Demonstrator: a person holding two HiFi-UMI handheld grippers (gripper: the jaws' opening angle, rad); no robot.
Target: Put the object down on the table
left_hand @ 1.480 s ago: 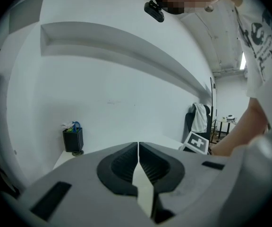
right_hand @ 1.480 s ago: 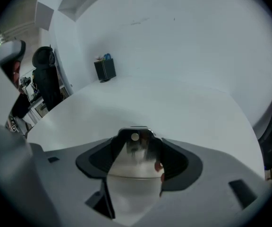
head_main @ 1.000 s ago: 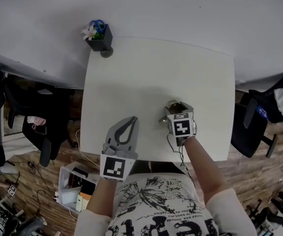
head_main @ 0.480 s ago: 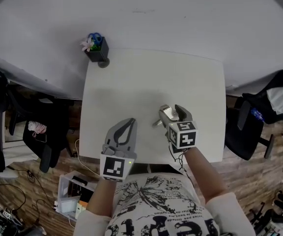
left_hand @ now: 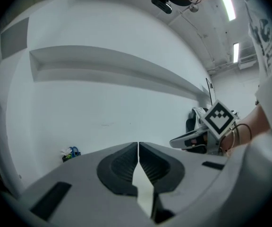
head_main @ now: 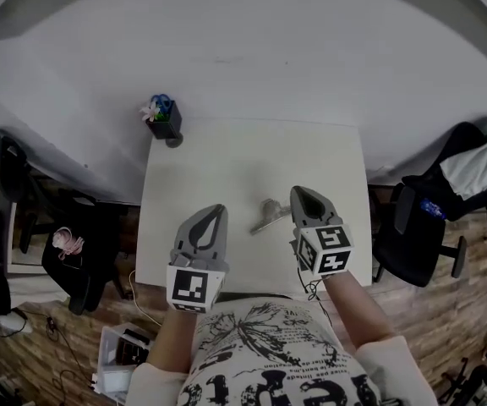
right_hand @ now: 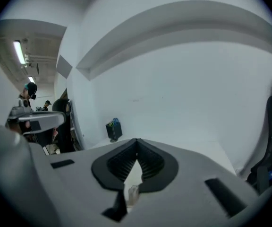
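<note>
A small silvery metal object [head_main: 268,216] lies loose on the white table [head_main: 227,163], near its front edge. My right gripper [head_main: 299,192] hovers just to the right of it, jaws shut and empty. My left gripper [head_main: 216,210] is to the object's left, also shut with nothing in it. In the left gripper view the jaws [left_hand: 138,144] meet tip to tip, and the right gripper [left_hand: 188,140] shows off to the side. In the right gripper view the jaws [right_hand: 137,140] are closed, and a pale bit of something [right_hand: 132,193] shows through the gap behind the pads.
A black pot with flowers [head_main: 164,122] stands at the table's far left corner, also seen as the pot [left_hand: 70,153] and the pot [right_hand: 113,129]. Black chairs flank the table: one chair [head_main: 70,248] left, another chair [head_main: 413,231] right. A white wall lies beyond.
The right gripper's jaws stood open around the metal object half a second ago; now they are shut and drawn back, and the object lies free on the table. The head view has pulled back.
</note>
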